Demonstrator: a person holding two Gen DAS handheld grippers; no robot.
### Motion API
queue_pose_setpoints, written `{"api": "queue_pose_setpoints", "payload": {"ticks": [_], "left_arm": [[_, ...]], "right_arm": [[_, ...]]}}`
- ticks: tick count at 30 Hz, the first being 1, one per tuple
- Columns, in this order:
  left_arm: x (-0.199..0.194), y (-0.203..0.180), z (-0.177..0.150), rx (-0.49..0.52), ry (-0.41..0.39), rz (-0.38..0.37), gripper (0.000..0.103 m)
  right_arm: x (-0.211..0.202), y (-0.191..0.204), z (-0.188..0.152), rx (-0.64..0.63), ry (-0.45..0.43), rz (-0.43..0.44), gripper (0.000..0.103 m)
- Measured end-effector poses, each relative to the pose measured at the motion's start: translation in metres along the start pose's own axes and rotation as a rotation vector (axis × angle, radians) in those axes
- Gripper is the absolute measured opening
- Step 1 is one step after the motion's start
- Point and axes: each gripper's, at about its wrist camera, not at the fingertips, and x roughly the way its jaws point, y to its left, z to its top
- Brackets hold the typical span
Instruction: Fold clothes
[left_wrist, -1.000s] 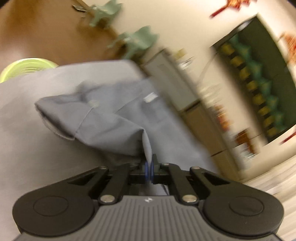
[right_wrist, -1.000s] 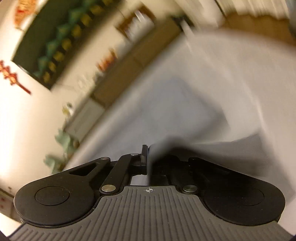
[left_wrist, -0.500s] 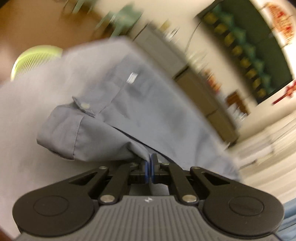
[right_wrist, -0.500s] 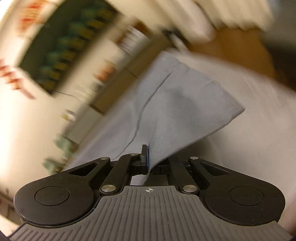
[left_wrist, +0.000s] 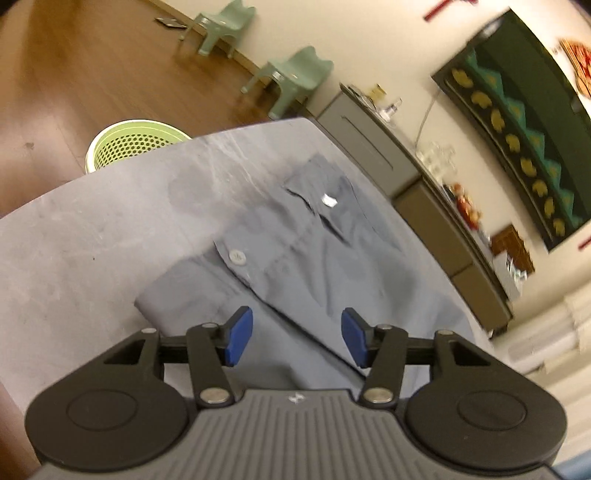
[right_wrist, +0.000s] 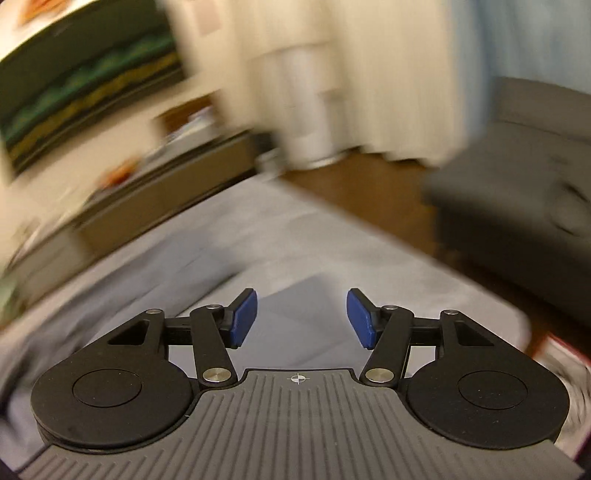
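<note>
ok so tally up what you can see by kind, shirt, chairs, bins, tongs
shirt: 1, grey-blue, lying on the table
green chairs: 2
green perforated bin: 1
tongs: 2, left and right, both opening, pads clear of the cloth
total: 6

Shirt (left_wrist: 325, 266): grey-blue woven cloth, matt, softly creased; one glossy pale plastic button (left_wrist: 237, 255). Bench (left_wrist: 92, 236): grey matt top, scuffed with pale streaks. Floor (left_wrist: 74, 74): brown wood, slight sheen. Basket (left_wrist: 129, 142): perforated lime plastic. Left hand-held gripper (left_wrist: 297, 334): matt black plastic, ribbed grey body (blue pads look rubbery).
</note>
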Motion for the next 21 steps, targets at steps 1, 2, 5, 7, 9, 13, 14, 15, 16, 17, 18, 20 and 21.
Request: {"api": "queue_pose_setpoints", "payload": {"ticks": [1, 2, 5, 7, 9, 13, 14, 15, 16, 17, 18, 20, 21], "left_arm": [[0.003, 0.002, 0.002, -0.007, -0.004, 0.004, 0.053], [0.008, 0.004, 0.002, -0.009, 0.009, 0.034, 0.053], [0.024, 0.009, -0.003, 0.018, 0.046, 0.073, 0.052], [0.033, 0.011, -0.006, 0.061, 0.064, 0.115, 0.046], [0.045, 0.017, -0.003, 0.104, 0.072, 0.177, 0.029], [0.061, 0.025, 0.017, 0.153, 0.064, 0.237, 0.004], [0.064, 0.025, 0.023, 0.141, 0.075, 0.231, 0.004], [0.067, 0.026, 0.028, 0.129, 0.085, 0.225, 0.004], [0.070, 0.021, 0.031, 0.147, 0.088, 0.246, 0.004], [0.072, 0.016, 0.034, 0.167, 0.090, 0.270, 0.004], [0.071, 0.011, 0.034, 0.177, 0.081, 0.309, 0.004], [0.061, -0.001, 0.031, 0.194, 0.033, 0.379, 0.020], [0.052, -0.004, 0.026, 0.194, 0.011, 0.344, 0.040]], "right_arm": [[0.009, 0.016, -0.003, -0.043, 0.053, 0.064, 0.058], [0.019, 0.030, -0.007, -0.076, 0.102, 0.111, 0.058], [0.049, 0.058, -0.029, -0.144, 0.212, 0.151, 0.058], [0.067, 0.062, -0.043, -0.173, 0.277, 0.126, 0.053], [0.081, 0.059, -0.055, -0.208, 0.315, 0.093, 0.050], [0.111, 0.055, -0.050, -0.316, 0.302, -0.012, 0.049], [0.118, 0.052, -0.045, -0.330, 0.293, -0.044, 0.057], [0.124, 0.047, -0.039, -0.327, 0.286, -0.071, 0.059], [0.130, 0.040, -0.032, -0.309, 0.281, -0.091, 0.059], [0.135, 0.032, -0.023, -0.293, 0.280, -0.106, 0.060], [0.139, 0.026, -0.016, -0.281, 0.282, -0.120, 0.062], [0.144, 0.017, -0.005, -0.258, 0.290, -0.138, 0.061], [0.141, 0.014, -0.005, -0.243, 0.281, -0.137, 0.059]]}}
